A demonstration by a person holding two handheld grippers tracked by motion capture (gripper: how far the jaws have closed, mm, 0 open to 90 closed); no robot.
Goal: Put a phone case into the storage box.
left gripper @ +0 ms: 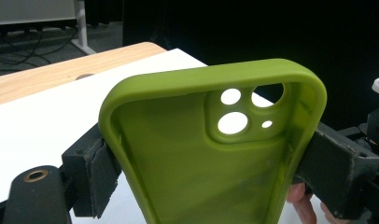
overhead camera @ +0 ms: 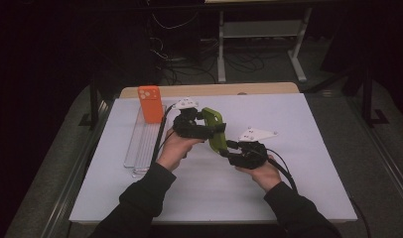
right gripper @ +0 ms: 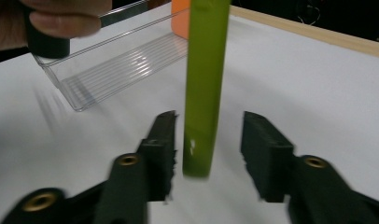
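A green phone case (overhead camera: pixel 215 130) is held upright above the white table, between the two hands. My left gripper (overhead camera: pixel 218 130) is shut on it. In the left gripper view the pads (left gripper: pixel 100 173) press on both long sides of the green phone case (left gripper: pixel 192 158), whose hollow inside and camera cut-out face the camera. My right gripper (overhead camera: pixel 225 147) is at the case's lower end, and its jaws stand open. In the right gripper view, the edge of the green phone case (right gripper: pixel 204 84) hangs between the jaws of my right gripper (right gripper: pixel 211 142), close to the left pad, with a gap on the right.
An orange phone case (overhead camera: pixel 150 104) stands in the far end of a long clear plastic tray (overhead camera: pixel 142 141) on the left of the white table (overhead camera: pixel 289 148). A wooden strip (overhead camera: pixel 249 89) borders the far edge. Cables and desk legs lie on the floor beyond.
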